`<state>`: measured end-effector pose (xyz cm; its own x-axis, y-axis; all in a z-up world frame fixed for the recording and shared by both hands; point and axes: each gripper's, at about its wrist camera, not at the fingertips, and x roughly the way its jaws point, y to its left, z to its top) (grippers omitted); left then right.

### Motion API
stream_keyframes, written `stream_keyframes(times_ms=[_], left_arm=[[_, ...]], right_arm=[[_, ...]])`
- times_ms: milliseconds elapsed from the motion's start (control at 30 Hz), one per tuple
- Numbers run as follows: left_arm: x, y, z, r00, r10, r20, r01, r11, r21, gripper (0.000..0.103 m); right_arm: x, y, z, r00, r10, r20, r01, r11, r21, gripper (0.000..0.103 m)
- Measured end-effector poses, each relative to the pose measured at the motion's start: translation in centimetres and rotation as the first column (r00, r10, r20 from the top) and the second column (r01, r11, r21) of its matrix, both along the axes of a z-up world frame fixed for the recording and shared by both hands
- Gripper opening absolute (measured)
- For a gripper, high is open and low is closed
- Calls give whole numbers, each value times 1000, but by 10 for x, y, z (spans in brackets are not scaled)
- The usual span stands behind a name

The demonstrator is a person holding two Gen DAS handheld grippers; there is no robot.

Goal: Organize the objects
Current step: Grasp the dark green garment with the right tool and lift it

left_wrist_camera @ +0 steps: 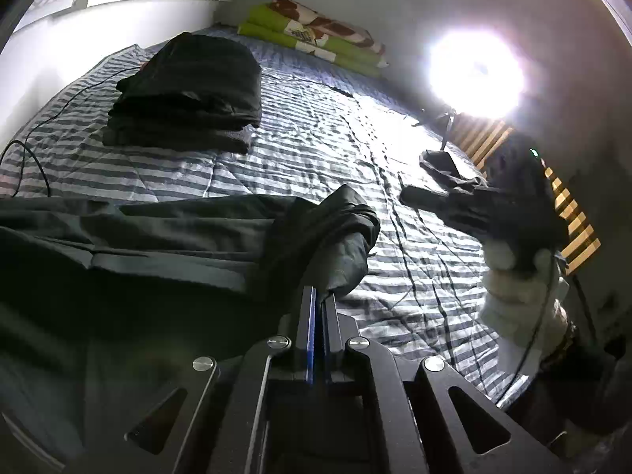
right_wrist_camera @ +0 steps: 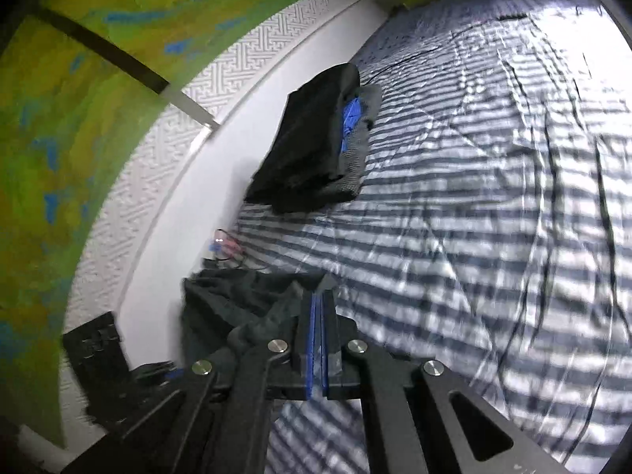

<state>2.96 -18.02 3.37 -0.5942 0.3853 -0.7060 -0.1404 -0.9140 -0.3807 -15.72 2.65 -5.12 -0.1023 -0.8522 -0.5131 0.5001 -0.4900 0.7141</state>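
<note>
Dark trousers (left_wrist_camera: 166, 245) lay nearest, pinched in the closed left tongs (left_wrist_camera: 322, 296) — the right tongs (right_wrist_camera: 320, 300) clamped another edge, likely to fold them on the striped bed (left_wrist_camera: 316, 138) toward the folded stack (left_wrist_camera: 189, 91).

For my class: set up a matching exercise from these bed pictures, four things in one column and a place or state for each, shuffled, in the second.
Things
1. left hand-held gripper
2. folded dark clothes pile
3. green patterned bedding
4. bright lamp

Places or states
A. folded at the far end of the striped bed
B. shining at the bed's right edge
C. shut on a dark garment
D. stacked on the bed near the white wall

Pairs: 1-C, 2-D, 3-A, 4-B
</note>
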Motion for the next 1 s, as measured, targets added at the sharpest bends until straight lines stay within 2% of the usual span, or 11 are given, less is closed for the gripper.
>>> stream_keyframes(times_ms=[67,100,167,267,300,333,467,567,833,900,1000], left_arm=[[1,0,2,1000,-2,-5,2,1000,0,2],[1,1,3,1000,-7,-9,7,1000,-2,2],[2,3,4,1000,-8,-12,8,1000,-12,2],[3,7,1,1000,-24,-6,24,1000,5,2],[3,13,-1,998,-58,-3,58,998,20,2],[4,24,-4,993,-120,7,120,992,32,3],[9,54,-16,969,-241,53,240,971,22,27],[9,36,-13,982,-187,38,186,982,28,43],[-15,-31,-32,995,77,55,-70,991,-117,43],[-26,-38,-45,986,149,70,-131,968,-215,43],[-30,-69,-57,964,245,105,-225,959,-172,43]], right_arm=[[11,5,-6,998,51,29,-51,999,-12,18],[16,2,-8,995,89,47,-88,996,-24,43],[24,-4,-13,996,86,34,-86,996,-20,63],[23,-24,-22,991,109,73,-106,993,-43,55],[25,-34,-22,989,134,63,-132,991,-38,16],[28,-46,-21,988,155,24,-155,987,32,2],[16,-22,-30,997,-4,-73,27,945,325,10],[5,10,-28,987,-131,-93,156,924,349,10],[45,-55,-26,968,241,-75,-211,935,284,10],[38,-71,-43,969,231,-82,-184,905,384,10],[1,-49,-52,997,35,-67,-5,914,407,8]])
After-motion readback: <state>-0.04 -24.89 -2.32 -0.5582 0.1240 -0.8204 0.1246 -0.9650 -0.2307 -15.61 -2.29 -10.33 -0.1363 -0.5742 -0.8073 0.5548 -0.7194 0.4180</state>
